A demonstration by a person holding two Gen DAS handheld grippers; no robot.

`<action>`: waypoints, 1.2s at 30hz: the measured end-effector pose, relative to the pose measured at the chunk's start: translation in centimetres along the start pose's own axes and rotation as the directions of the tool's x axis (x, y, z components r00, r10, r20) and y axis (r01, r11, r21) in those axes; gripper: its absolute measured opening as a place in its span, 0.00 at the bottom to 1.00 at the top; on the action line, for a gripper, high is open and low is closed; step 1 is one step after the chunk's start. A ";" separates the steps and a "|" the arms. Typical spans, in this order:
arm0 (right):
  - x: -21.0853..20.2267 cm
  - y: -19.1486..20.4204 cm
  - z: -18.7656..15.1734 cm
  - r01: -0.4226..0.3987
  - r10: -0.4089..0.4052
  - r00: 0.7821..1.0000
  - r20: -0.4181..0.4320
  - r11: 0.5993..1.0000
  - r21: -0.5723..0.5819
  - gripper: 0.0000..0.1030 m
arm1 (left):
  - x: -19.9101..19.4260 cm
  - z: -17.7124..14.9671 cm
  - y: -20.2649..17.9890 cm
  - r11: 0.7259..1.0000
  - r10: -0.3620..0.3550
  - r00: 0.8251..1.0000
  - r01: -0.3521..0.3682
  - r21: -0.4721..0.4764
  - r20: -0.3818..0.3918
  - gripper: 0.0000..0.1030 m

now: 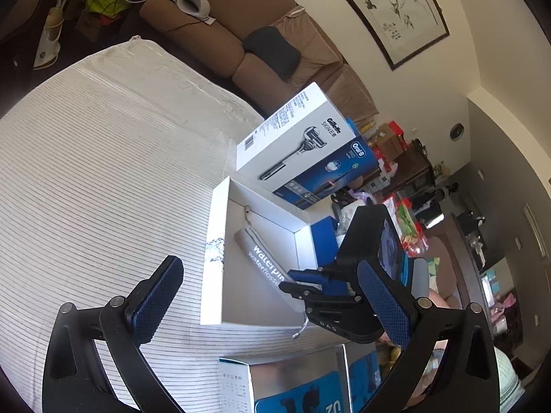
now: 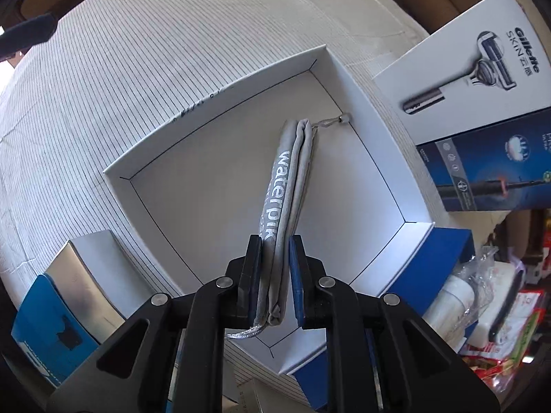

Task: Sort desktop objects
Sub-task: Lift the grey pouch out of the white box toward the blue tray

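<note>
While our right gripper (image 2: 275, 275) pinches the folded grey cloth Waterpik pouch (image 2: 287, 186), it lies in the shallow white cardboard tray (image 2: 375, 96). Our left gripper (image 1: 272, 303) hangs wide open, holding nothing.

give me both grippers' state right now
Left gripper: open, holding nothing.
Right gripper: fingers closed on the grey Waterpik pouch, which lies in the white box.

I am working in a home living room. A brown sofa (image 1: 275, 44) with a dark cushion (image 1: 272, 50) runs along the wall beneath a framed ink painting of birds (image 1: 389, 3). A round wall clock (image 1: 457, 131), dark wooden furniture (image 1: 413, 168) and household clutter fill the far end.
</note>
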State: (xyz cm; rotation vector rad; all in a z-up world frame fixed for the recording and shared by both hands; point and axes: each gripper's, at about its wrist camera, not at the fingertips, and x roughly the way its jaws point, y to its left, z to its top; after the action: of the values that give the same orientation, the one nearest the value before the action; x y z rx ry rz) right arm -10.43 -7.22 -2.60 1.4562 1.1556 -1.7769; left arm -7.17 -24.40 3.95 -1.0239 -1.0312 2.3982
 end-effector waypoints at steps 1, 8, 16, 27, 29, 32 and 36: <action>0.3 0.0 0.1 -0.010 0.010 1.000 0.001 1.000 0.014 0.15 | -0.2 0.1 0.2 1.000 0.001 1.000 -0.001 -0.008 0.005 1.00; 2.4 -0.9 -0.2 -0.088 0.085 0.996 0.022 0.985 0.150 0.26 | -0.8 0.6 0.5 0.999 -0.025 1.000 0.025 -0.024 0.015 1.00; -0.8 0.3 -1.1 0.009 -0.012 0.998 0.060 0.999 0.047 0.19 | 0.0 0.3 0.2 1.000 0.008 1.000 -0.008 0.014 -0.020 1.00; -15.0 0.5 -5.2 0.232 -0.214 0.969 0.124 0.958 -0.167 0.19 | 1.5 -1.4 -6.2 0.927 -0.010 0.997 0.038 0.374 -0.078 1.00; -17.9 0.3 -6.9 0.273 -0.242 0.957 0.161 0.938 -0.213 0.19 | 1.8 -1.4 -8.2 0.906 -0.023 0.995 0.060 0.419 -0.093 1.00; -19.4 -2.1 -9.7 0.323 -0.289 0.942 0.173 0.919 -0.227 0.19 | 2.7 -0.6 -12.4 0.869 0.027 0.994 0.030 0.494 -0.107 1.00; -19.7 -4.7 -13.1 0.351 -0.311 0.932 0.187 0.903 -0.248 0.19 | 4.3 1.5 -18.7 0.839 -0.008 0.991 0.078 0.538 -0.132 1.00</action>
State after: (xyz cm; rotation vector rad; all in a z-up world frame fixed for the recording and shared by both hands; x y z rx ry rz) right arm -3.17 4.62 17.13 0.9938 1.5781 -1.8115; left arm -10.80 -10.07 16.25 -0.9043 -0.2811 2.3392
